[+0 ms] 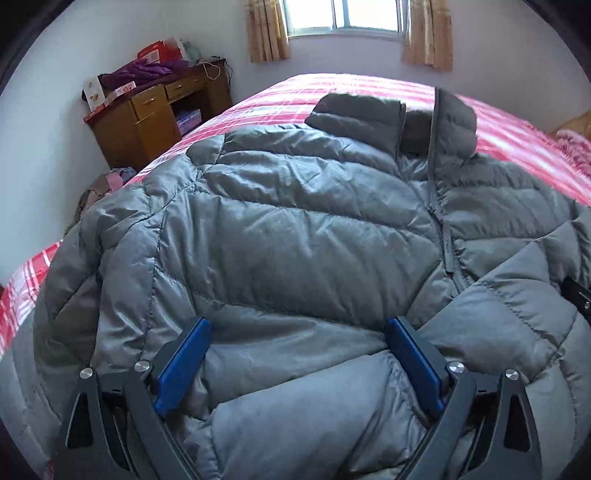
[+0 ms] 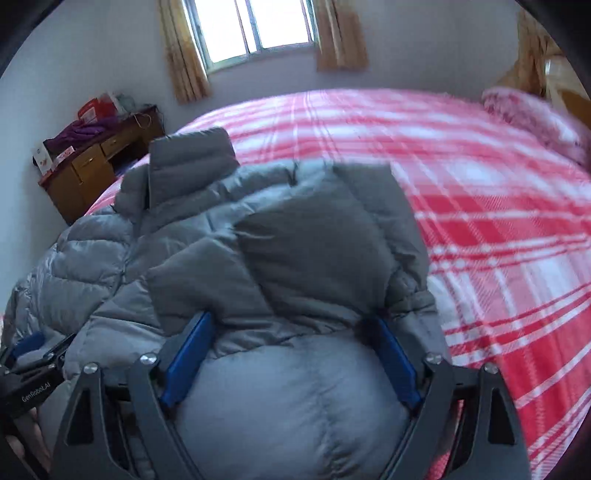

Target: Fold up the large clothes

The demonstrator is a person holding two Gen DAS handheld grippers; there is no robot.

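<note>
Your grey puffer jacket (image 1: 295, 236) lies front-up on the bed's red-and-white plaid bedspread (image 2: 498, 229), collar toward the far window (image 1: 347, 16) and zipper closed, with one sleeve folded across its right side in the left wrist view. Your left gripper (image 1: 297, 330) hangs over the jacket's near hem with its blue pads spread wide, puffy fabric swelling between them but not pinched. Your right gripper (image 2: 293, 325) is likewise spread wide over the jacket's right part (the folded sleeve bulges up between its pads), while a wooden desk (image 1: 147, 118) stands far left.
</note>
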